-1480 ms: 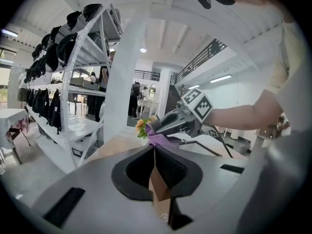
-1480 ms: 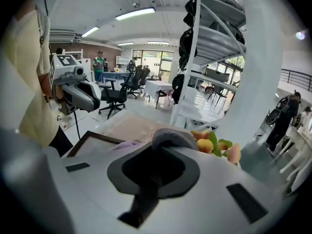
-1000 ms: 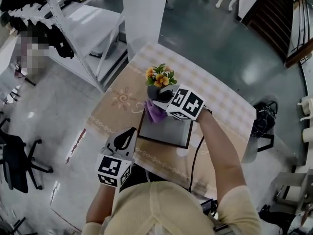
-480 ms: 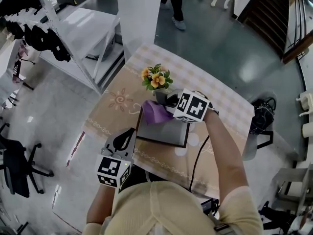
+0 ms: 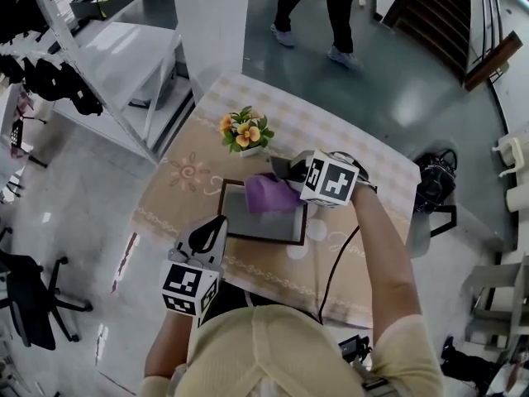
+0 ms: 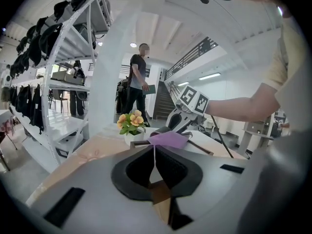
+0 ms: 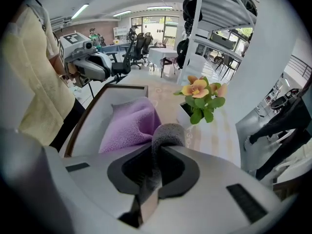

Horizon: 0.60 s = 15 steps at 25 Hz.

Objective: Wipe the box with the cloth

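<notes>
The box (image 5: pixel 252 220) is a flat grey slab in a dark brown frame, lying on the tan tablecloth. A purple cloth (image 5: pixel 273 194) lies bunched on its far right part. My right gripper (image 5: pixel 282 174) is shut on a fold of the cloth; in the right gripper view (image 7: pixel 163 130) the pinched fold looks grey, and the purple cloth (image 7: pixel 129 125) spreads over the box (image 7: pixel 92 130). My left gripper (image 5: pixel 216 223) hovers at the box's near left corner, shut with nothing in it. In the left gripper view (image 6: pixel 155 149) the cloth (image 6: pixel 168 139) shows ahead.
A white pot of orange flowers (image 5: pixel 242 132) stands on the table just beyond the box's far left corner. A black cable (image 5: pixel 331 263) runs across the table's right side. White shelving (image 5: pixel 99 48) stands to the left. A person's legs (image 5: pixel 318 11) pass beyond the table.
My right gripper has dragged the cloth from the box's far left corner, by the flower pot, rightward along the far side. The left gripper has stayed put. A person has walked into view.
</notes>
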Motion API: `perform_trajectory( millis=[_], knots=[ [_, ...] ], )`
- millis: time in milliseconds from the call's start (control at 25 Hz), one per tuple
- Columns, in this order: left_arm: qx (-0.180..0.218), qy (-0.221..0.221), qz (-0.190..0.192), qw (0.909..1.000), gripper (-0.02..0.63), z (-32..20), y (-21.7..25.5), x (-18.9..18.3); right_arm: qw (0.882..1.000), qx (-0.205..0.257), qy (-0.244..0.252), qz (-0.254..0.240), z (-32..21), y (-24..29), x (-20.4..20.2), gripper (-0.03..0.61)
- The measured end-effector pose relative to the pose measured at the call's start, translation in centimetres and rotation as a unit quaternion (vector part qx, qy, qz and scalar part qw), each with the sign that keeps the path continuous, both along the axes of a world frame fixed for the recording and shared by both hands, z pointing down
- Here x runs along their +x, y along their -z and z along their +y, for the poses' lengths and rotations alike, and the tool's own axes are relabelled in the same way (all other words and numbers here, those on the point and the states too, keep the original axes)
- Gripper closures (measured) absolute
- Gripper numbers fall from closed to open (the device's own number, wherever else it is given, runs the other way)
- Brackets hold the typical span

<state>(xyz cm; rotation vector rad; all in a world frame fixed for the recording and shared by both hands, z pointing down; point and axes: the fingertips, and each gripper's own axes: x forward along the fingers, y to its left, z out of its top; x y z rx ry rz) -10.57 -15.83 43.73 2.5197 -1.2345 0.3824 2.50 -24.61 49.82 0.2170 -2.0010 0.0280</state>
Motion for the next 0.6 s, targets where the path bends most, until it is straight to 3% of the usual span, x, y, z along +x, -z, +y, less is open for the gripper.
perform_trajectory(
  millis=[600],
  knots=[
    [0.013, -0.041, -0.003, 0.9991, 0.589, -1.3, 1.0, 2.3, 0.997, 0.019, -0.076, 0.016, 2.2, 1.0, 5.1, 0.540]
  ],
)
